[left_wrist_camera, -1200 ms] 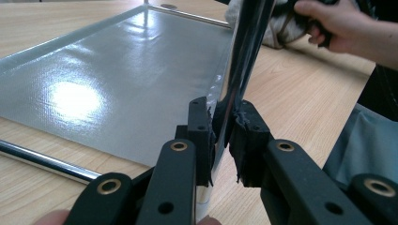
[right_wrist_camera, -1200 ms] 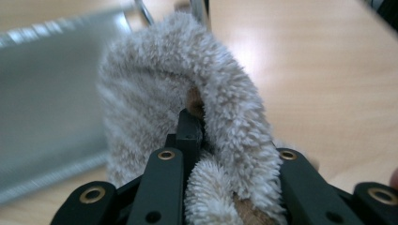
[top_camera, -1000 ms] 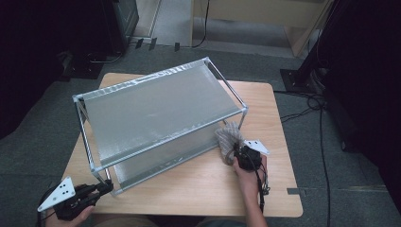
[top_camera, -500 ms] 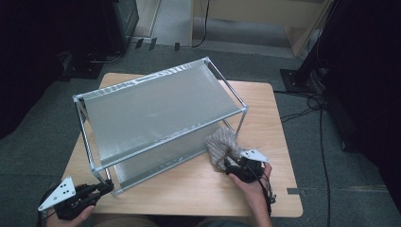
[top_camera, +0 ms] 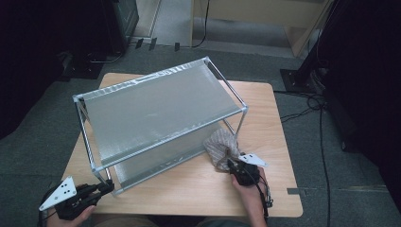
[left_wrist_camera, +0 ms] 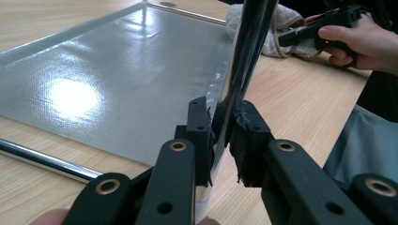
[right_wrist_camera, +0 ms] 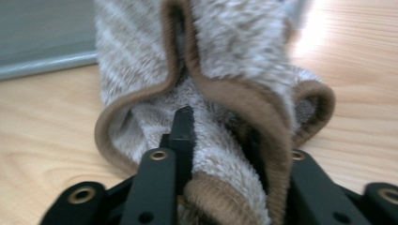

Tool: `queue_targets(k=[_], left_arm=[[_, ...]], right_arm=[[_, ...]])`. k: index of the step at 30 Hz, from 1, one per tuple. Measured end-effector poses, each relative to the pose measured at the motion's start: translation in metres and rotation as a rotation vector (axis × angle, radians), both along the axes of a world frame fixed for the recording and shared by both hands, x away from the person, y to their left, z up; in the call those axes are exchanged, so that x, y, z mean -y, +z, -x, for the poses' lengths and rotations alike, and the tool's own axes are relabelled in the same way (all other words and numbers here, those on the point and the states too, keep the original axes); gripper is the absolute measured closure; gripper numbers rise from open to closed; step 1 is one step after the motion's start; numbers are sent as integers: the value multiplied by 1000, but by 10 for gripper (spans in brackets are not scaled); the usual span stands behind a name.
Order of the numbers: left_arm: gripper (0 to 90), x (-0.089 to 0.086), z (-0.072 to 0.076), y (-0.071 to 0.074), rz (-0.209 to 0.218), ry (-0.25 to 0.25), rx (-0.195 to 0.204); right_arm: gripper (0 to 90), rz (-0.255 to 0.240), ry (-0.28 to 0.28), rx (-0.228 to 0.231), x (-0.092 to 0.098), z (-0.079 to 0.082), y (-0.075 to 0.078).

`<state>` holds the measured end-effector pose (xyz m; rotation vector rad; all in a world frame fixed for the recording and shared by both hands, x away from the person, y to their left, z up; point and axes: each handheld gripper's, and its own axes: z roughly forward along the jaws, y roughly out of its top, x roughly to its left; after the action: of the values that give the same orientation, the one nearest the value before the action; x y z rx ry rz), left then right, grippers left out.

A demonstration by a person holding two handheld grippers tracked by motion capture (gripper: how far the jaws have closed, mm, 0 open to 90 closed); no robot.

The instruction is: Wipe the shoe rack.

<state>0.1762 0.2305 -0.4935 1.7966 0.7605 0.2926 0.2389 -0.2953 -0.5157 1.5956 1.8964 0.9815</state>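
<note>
The surface carries a two-tier rack, its front post pinched by the left tool. The cloth, since drawn toward the person beside the rack, is gripped by the just-closed right tool, ready for wiping.

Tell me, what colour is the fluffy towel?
The towel is speckled beige-grey with a brown edge, clearest in the right gripper view.

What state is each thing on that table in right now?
Shelf rack: upright on the table, shelves bare.
Rack's chrome post: clamped by the left gripper.
Towel: crumpled beside the rack, pinched in the right gripper, whose jaws just closed.
</note>
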Motion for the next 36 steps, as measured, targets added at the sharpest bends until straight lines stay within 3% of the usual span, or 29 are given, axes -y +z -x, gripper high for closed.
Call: queue_targets(k=[3, 9, 12, 13, 15, 20, 23, 24, 25, 28, 29, 33, 36], left_arm=[[786, 0, 0, -1, 2, 0, 1], [786, 1, -1, -1, -1, -1, -1], [785, 2, -1, -2, 1, 1, -6], [785, 2, -1, -2, 2, 1, -7], [785, 2, -1, -2, 4, 2, -9], [785, 3, -1, -3, 3, 3, -8], [786, 3, -1, -3, -3, 4, -7], [786, 3, 0, -3, -5, 4, -7], [786, 3, 0, -3, -6, 5, -7], [787, 4, 0, -3, -9, 7, -4], [788, 4, 0, -3, -10, 9, -2], [789, 5, 0, -3, -20, 8, 5], [790, 7, 1, -3, -22, 8, 10]], right_arm=[[740, 19, -103, 28, 16, 4, 3], [762, -29, -311, 86, 54, 13, 13], [765, -43, -365, 146, 63, 17, 23], [766, -65, -391, 191, 67, 19, 32], [766, -73, -399, 210, 67, 20, 37], [765, -135, -380, 333, 63, 22, 66], [763, -165, -357, 393, 58, 23, 85], [762, -190, -344, 433, 54, 22, 100], [762, -190, -344, 433, 54, 22, 100], [761, -203, -317, 479, 46, 17, 119], [759, -193, -286, 495, 38, 12, 130], [755, -179, -241, 519, 22, 4, 140], [746, -181, -190, 506, 3, -7, 146]])
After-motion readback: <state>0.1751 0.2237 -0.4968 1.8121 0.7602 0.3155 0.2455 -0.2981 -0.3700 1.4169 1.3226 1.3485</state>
